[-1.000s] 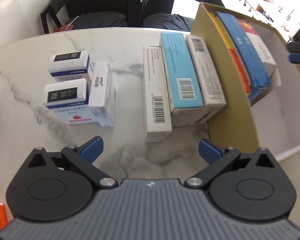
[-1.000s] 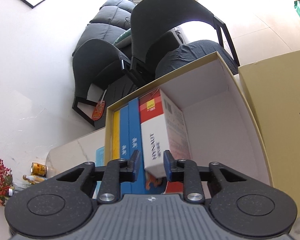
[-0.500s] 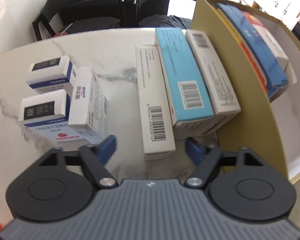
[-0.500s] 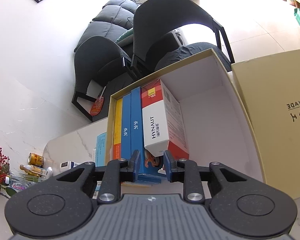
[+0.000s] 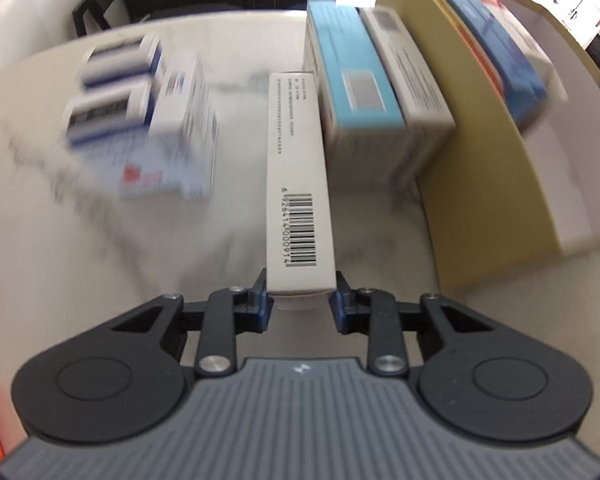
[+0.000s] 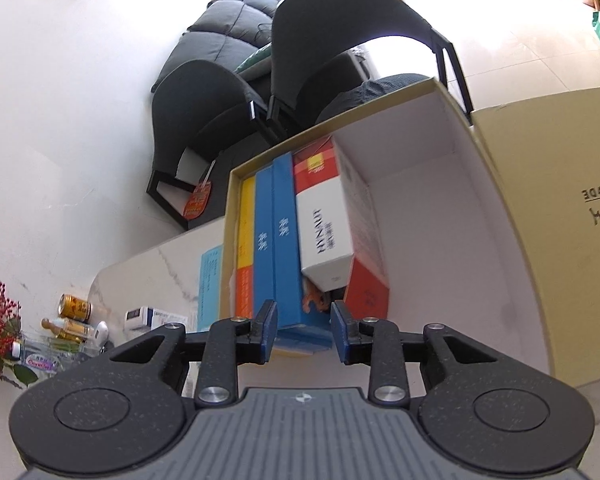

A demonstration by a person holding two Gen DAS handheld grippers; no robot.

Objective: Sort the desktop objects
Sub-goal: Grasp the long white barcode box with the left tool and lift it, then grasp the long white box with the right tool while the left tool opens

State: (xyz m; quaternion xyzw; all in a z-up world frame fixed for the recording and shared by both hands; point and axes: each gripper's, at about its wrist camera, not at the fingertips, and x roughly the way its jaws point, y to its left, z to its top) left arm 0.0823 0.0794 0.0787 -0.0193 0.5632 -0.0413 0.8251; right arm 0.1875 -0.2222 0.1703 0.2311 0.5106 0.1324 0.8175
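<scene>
Marble tabletop (image 5: 100, 280) lay under both my grippers, with dark chairs (image 6: 320, 60) past its far edge. Nearest, my left gripper (image 5: 300, 304) pinched the near end of a long white carton (image 5: 298, 184), its blue pads on the two long sides and the barcode face up. I judged the step to be carrying this carton over to the tan box (image 5: 480, 152) on the right. To do it well I would keep the grip square so the long carton did not swing, clear the box wall, and slot it in beside what already stood there. Just beyond it, a pale blue carton (image 5: 352, 68) and another white one (image 5: 412, 72) lay side by side against the box wall; a blurred stack of small packs (image 5: 140, 112) sat well to the left. My right gripper (image 6: 304, 330) hovered at the box's near end, jaws partly spread and holding nothing, aimed along the blue cartons (image 6: 276, 236) and a red-and-white carton (image 6: 332, 220) standing inside.
</scene>
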